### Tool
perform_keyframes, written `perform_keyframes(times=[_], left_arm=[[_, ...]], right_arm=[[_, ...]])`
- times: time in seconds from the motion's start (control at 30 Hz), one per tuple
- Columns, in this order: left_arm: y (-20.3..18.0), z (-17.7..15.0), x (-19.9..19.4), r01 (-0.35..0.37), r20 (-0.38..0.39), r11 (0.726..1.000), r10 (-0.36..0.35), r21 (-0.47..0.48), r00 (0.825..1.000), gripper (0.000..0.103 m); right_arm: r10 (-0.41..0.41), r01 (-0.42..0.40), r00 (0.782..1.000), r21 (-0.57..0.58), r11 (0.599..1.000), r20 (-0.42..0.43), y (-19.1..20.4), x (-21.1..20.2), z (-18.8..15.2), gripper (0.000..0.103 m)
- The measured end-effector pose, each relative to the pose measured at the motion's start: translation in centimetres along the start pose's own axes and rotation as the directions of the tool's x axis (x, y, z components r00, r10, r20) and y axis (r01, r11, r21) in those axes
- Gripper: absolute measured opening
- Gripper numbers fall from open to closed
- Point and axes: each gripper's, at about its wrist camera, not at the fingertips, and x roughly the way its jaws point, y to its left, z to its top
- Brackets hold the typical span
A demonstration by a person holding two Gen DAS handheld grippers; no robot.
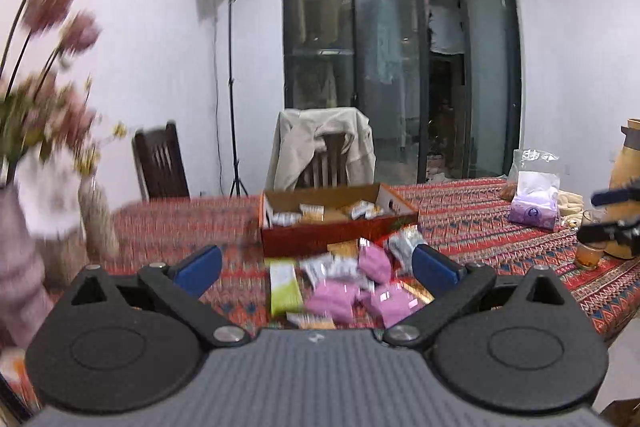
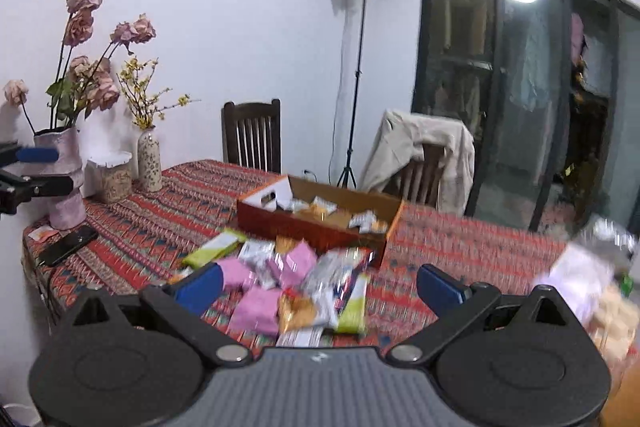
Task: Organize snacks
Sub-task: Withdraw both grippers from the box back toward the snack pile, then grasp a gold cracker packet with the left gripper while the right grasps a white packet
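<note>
Left tool (image 1: 316,269): jaws spread wide, nothing between the blue pads, hanging above the near tabletop edge.
Right tool (image 2: 318,285): fully released, empty, aimed at the same heap from the other side.
Snack pile (image 1: 352,287): loose on the patterned tabletop (image 1: 500,227), just in front of the box; pink packets, silvery wrappers and a green-and-white packet (image 1: 284,287) jumbled together.
Cardboard box (image 1: 336,215): open-topped, red outer wall, behind the pile and touching or nearly touching it; several wrapped snacks lying inside.
Left view only: purple tissue pack (image 1: 534,205) with a clear plastic bag behind it, a glass of amber drink (image 1: 591,247), and the right tool's fingers poking in at the right edge.
Right view only: dark phone (image 2: 68,245) flat near the tabletop corner, pink vase (image 2: 66,183) with dried roses, small patterned vase (image 2: 149,167) with yellow sprigs, and the left tool's fingers entering at the left edge.
Both views: chair draped with a beige jacket (image 2: 420,155), bare dark chair, lamp on a stand, dark glass doors.
Hard to make out: printing on the wrappers, blurred in both views; flowers in the left view only a smear; right side of the right view blurred, with a pale bag and stacked light-coloured items unclear.
Cut off: nearest packets hidden behind each tool's body.
</note>
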Motion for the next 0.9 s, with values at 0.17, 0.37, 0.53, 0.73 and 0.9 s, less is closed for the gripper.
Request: perform_keyframes(times=[0.17,0.37,0.53,0.73,0.9], left_arm=[[0.9,-4.6,-0.4,-0.066,-0.042,0.997,0.065,-0.035,0.997,0.103],[2.0,-8.1,1.4,-0.087,-0.194,0.993,0.071,-0.078,0.979,0.103],[2.8,-7.8,2.1,-0.088,-0.184,0.992,0.071,-0.09,0.98,0.103],[2.5,-8.1,5.1,-0.08,-0.234,0.992,0.056,-0.094,0.971,0.103],[1.9,-8.4,9.8,-0.099,-0.286,0.99,0.066,-0.102,0.956,0.103]], right_arm=[[-0.027,0.026,1.0,0.068,0.997,0.015,0.8,-0.6,-5.8,0.103],[-0.176,0.172,0.983,0.07,0.983,0.053,3.0,0.7,-11.7,0.103],[-0.168,0.16,0.984,0.111,0.981,0.058,2.8,1.8,-12.7,0.103],[-0.134,0.133,0.991,0.11,0.985,0.003,2.7,4.0,-12.6,0.098],[-0.106,0.114,0.992,0.136,0.984,-0.063,2.7,7.3,-12.6,0.09]])
